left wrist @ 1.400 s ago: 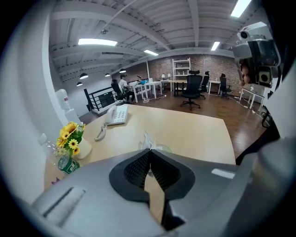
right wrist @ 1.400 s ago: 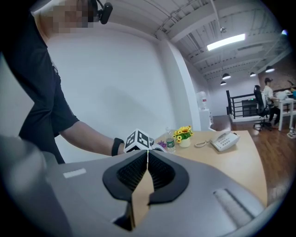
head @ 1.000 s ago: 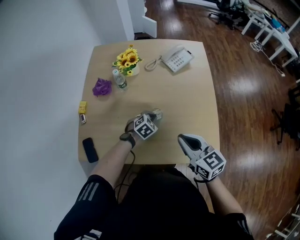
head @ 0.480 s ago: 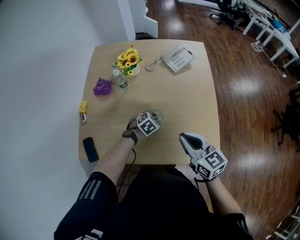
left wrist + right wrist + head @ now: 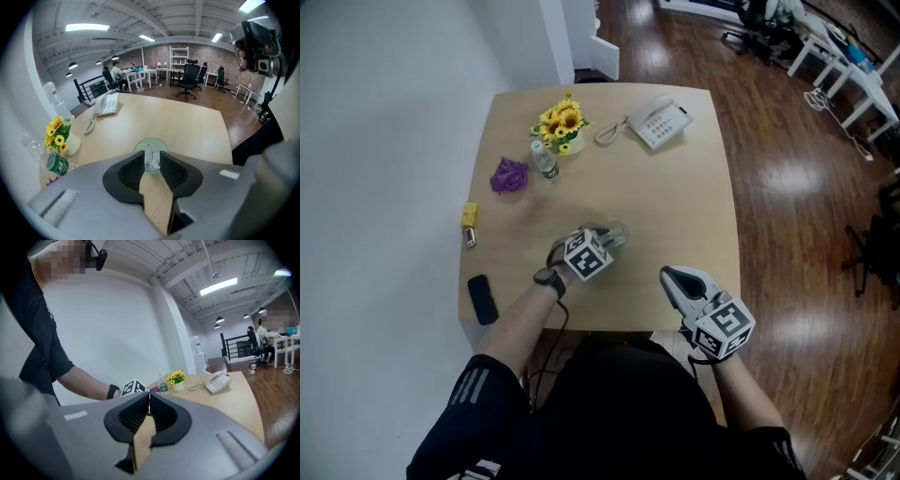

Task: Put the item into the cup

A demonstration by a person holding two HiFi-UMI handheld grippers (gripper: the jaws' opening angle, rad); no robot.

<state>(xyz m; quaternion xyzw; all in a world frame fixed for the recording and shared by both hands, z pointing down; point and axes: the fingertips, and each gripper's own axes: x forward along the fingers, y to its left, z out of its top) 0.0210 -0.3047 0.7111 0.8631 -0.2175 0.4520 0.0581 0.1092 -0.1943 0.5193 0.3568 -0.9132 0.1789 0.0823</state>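
Observation:
A clear glass cup (image 5: 615, 231) stands on the tan table (image 5: 675, 197) near its front middle. In the left gripper view I look down into the cup (image 5: 151, 142), and a pale, whitish item (image 5: 150, 162) stands inside it. My left gripper (image 5: 151, 154) hovers right over the rim; its jaws are opening, with a gap between the pads, and the item shows through that gap, not pressed. In the head view its marker cube (image 5: 586, 255) covers most of the jaws. My right gripper (image 5: 675, 278) hangs at the table's front right edge, shut and empty (image 5: 149, 397).
At the table's back stand a pot of sunflowers (image 5: 562, 127), a small water bottle (image 5: 544, 162) and a white desk phone (image 5: 661, 122). A purple crumpled thing (image 5: 508, 175), a yellow block (image 5: 469, 215) and a black device (image 5: 481, 298) lie along the left edge.
My left hand and its marker cube have drawn back slightly toward me, away from the cup. The right gripper has hardly moved.

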